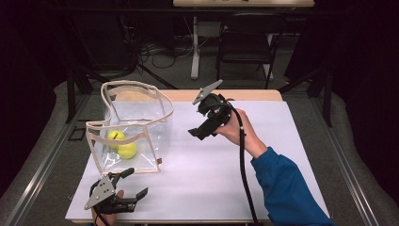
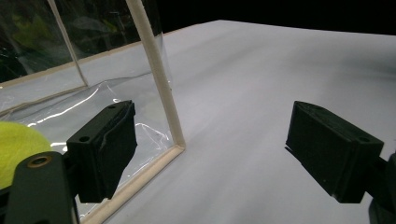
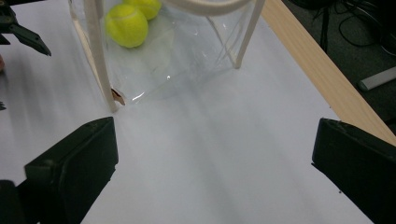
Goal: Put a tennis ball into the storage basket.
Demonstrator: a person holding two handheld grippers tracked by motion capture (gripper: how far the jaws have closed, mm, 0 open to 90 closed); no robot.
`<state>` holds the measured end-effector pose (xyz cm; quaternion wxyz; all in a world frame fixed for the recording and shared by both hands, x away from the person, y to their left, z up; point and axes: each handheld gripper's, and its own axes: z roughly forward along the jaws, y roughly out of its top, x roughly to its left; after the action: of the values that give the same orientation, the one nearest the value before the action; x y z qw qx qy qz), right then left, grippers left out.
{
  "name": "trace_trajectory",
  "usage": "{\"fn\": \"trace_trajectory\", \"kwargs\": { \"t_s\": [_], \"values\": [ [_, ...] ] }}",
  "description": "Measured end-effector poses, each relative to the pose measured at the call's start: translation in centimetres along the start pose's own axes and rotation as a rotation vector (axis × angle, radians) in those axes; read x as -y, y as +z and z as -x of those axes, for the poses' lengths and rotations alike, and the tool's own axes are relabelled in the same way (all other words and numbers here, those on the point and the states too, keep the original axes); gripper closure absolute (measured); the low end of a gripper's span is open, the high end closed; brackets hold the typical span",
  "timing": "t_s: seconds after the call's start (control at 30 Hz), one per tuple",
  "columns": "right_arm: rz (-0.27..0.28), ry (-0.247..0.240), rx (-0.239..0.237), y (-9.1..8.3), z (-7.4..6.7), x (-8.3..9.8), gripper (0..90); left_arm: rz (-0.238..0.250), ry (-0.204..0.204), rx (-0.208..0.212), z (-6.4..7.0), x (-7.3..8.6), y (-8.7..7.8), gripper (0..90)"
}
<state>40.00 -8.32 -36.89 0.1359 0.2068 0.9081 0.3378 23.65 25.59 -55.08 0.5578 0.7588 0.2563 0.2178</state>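
A clear plastic bag [image 1: 141, 117] with cream trim stands open-topped on the white mat's left side. Two yellow tennis balls [image 1: 116, 135] [image 1: 127, 149] lie inside it. My left gripper [image 1: 135, 182] rests low at the mat's front left, just in front of the bag, jaws open and empty. In the left gripper view its jaws [image 2: 215, 149] straddle bare mat beside the bag's corner trim [image 2: 159, 93], with one ball [image 2: 18, 149] at the left edge. My right gripper [image 1: 200, 132] is held above the mat, right of the bag, open and empty. It [image 3: 215, 163] looks down at the bag [image 3: 177, 60] and a ball [image 3: 126, 25].
The white mat [image 1: 263, 155] covers a wooden table whose bare edge [image 1: 244, 95] shows at the back. Beyond it stand a dark chair [image 1: 247, 37] and a table leg [image 1: 195, 47], with cables on the floor. A blue sleeve [image 1: 287, 188] enters from the bottom right.
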Motion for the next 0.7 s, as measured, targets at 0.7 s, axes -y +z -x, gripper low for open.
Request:
{"fn": "trace_trajectory", "kwargs": {
  "t_s": [0.7],
  "values": [
    [-0.032, 0.051, 0.010, 0.3, 0.0, 6.2, 0.0, 0.004, 0.001, -0.004, 0.0, 0.0, -0.1, 15.7]
  ]
}}
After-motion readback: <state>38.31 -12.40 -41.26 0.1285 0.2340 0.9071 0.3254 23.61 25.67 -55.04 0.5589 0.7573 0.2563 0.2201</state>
